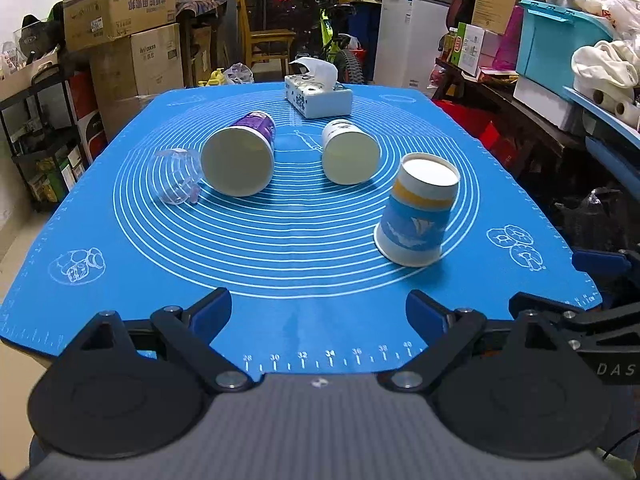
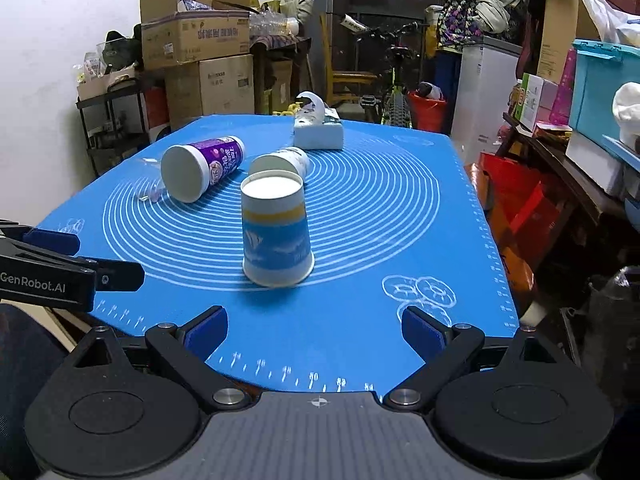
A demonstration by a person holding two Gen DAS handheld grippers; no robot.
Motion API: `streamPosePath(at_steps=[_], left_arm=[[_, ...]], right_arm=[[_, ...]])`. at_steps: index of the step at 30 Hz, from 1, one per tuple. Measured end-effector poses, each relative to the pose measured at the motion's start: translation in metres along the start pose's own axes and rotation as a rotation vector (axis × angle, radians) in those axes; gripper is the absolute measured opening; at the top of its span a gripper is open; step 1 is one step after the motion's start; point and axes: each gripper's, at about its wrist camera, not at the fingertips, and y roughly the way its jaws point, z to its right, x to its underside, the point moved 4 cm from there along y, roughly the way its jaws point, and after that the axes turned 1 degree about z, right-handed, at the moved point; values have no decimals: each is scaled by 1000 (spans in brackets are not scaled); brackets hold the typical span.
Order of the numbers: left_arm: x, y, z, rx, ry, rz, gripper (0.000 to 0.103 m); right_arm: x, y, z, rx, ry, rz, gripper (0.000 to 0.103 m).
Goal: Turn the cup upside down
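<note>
A blue-and-yellow paper cup [image 1: 416, 216] stands upside down on the blue mat [image 1: 300, 248], to the right; it also shows in the right wrist view [image 2: 276, 228], straight ahead of my right gripper. A purple cup [image 1: 240, 152] [image 2: 202, 166], a white cup [image 1: 350, 150] [image 2: 280, 164] and a clear plastic cup [image 1: 174, 176] lie on their sides farther back. My left gripper [image 1: 319, 312] is open and empty over the mat's near edge. My right gripper [image 2: 315, 330] is open and empty, short of the upturned cup.
A tissue box [image 1: 318, 94] [image 2: 320, 130] stands at the mat's far side. Cardboard boxes [image 1: 120, 12] and shelves crowd the left; bins and a teal crate [image 1: 560, 44] crowd the right. The left gripper's side shows in the right wrist view [image 2: 60, 272].
</note>
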Motion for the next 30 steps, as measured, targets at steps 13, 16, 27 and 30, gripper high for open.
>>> streamPosePath(at_steps=[13, 16, 27, 30], left_arm=[[5, -7, 18, 21, 43, 1, 93], [6, -7, 19, 21, 44, -4, 93], [9, -4, 22, 32, 49, -20, 93], [9, -3, 21, 32, 50, -20, 93]], right_arm=[[10, -18, 7, 10, 11, -23, 94], [10, -19, 6, 11, 8, -29, 94], [12, -17, 5, 14, 11, -41, 94], [12, -17, 5, 15, 10, -41, 94]])
